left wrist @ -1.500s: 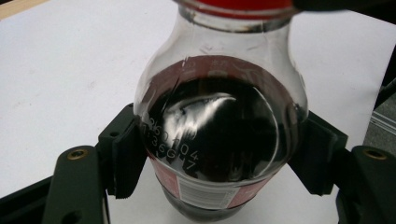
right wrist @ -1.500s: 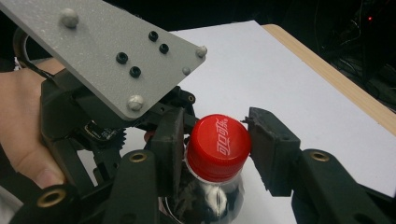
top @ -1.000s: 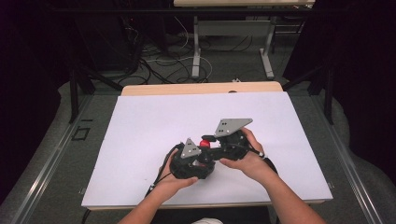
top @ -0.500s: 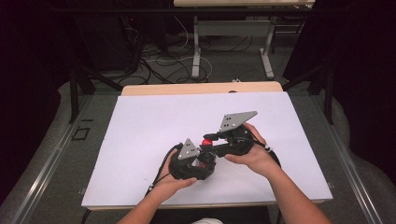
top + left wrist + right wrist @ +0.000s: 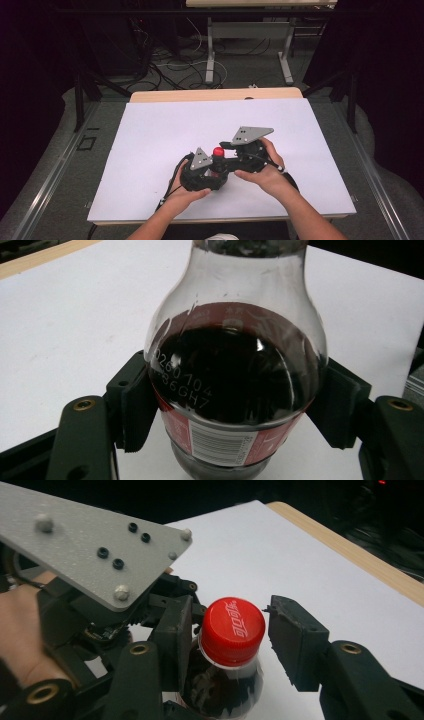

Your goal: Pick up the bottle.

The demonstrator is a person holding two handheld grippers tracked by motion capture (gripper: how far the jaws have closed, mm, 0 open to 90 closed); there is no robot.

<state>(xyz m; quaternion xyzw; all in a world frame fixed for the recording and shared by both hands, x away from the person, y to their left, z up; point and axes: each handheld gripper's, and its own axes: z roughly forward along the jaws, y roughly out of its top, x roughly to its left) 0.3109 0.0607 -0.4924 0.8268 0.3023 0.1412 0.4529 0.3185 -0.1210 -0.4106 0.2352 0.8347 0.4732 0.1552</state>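
White table (image 5: pixel 150 135), cola bottle (image 5: pixel 235 380) near the front edge.
Your left gripper (image 5: pixel 235 415) clamps its body; right gripper (image 5: pixel 235 630) jaws wide around the red cap (image 5: pixel 233 630).

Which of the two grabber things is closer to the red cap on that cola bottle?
Right. The right gripper has its jaws on either side of the red cap, one touching, one apart. The left gripper clamps the cola bottle lower down, around its labelled body.
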